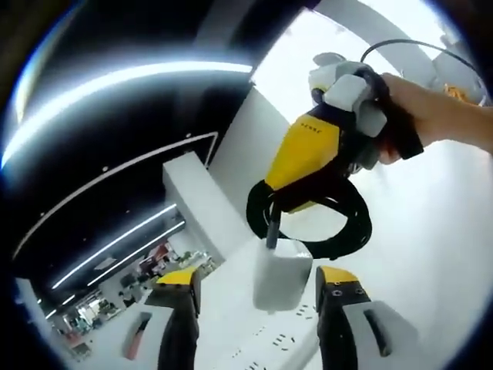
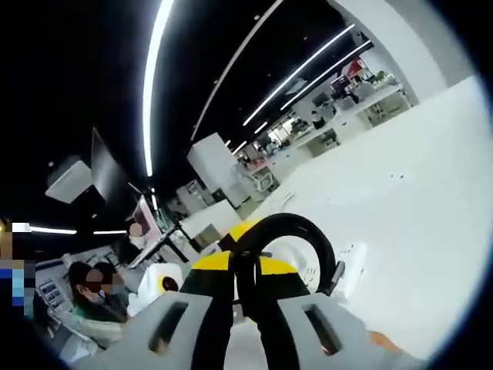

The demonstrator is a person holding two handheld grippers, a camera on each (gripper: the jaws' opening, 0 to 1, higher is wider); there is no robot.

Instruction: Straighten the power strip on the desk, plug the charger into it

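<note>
Charger (image 1: 282, 276) stands on power strip (image 1: 269, 339), cable (image 1: 339, 223) behind

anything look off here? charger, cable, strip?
Only the black cable: it loops loosely under the right gripper, hanging close over the power strip. The white charger stands upright on the strip between the left gripper's open jaws. No damage visible.

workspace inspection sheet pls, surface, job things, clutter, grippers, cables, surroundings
surface: white desk.
job's things: white charger upright over the white power strip; whether it is fully plugged in cannot be told.
clutter: nothing seen.
grippers: left gripper open, jaws either side of the charger; right gripper shut on the black cable.
cables: black cable looped, running from the charger's top.
surroundings: open office, ceiling light strips, seated people in the background.
</note>
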